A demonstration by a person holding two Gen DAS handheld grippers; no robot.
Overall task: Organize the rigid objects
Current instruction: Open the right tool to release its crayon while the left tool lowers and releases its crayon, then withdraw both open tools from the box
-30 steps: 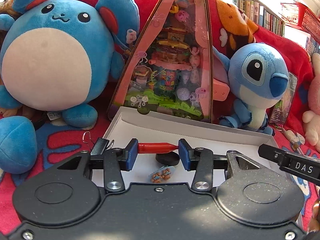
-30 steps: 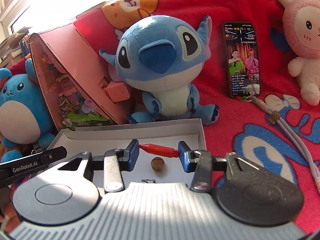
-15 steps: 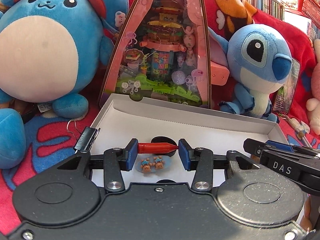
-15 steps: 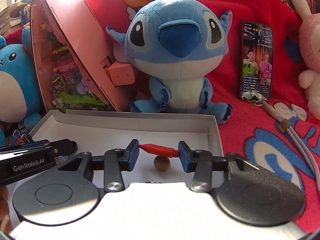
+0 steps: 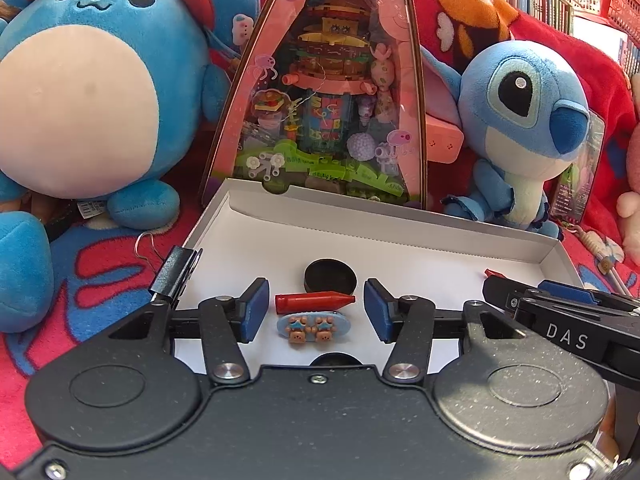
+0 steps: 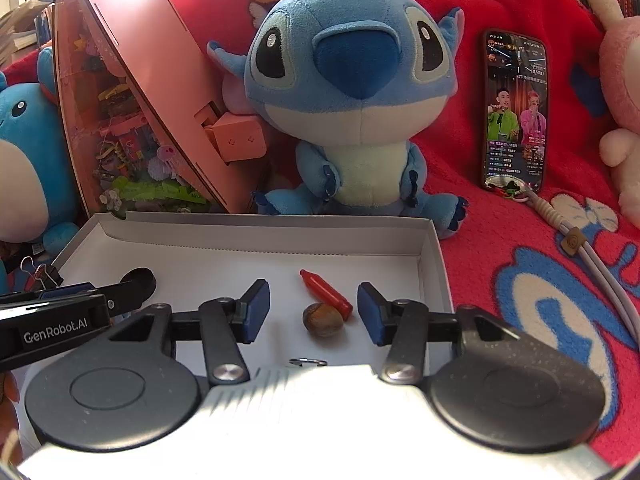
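White shallow box [image 5: 400, 236] lies on a red blanket [image 6: 520, 240], plush toys and a pink display case [image 5: 320, 80] along its far edge.

Left tongs [image 5: 316, 309]: jaws have just been opening, now apart. A red crayon-shaped piece [image 5: 314, 302] lies on the box floor between the pads, touching neither. Just in front of it, a small blue oval clip with two bear faces [image 5: 314, 326]. Behind it, a black round disc [image 5: 330, 278]. A black binder clip [image 5: 176, 270] sits at the box's left edge.

Right tongs [image 6: 312, 313]: jaws have just been opening, also apart, nothing gripped. A second red crayon-shaped piece [image 6: 326, 293] lies slantwise on the box floor near the right wall, its lower end beside a brown nut [image 6: 322, 320]. Both sit between the pads, clear of them.

A phone [image 6: 514, 112] leans on the blanket, right of the blue plush [image 6: 348, 100].
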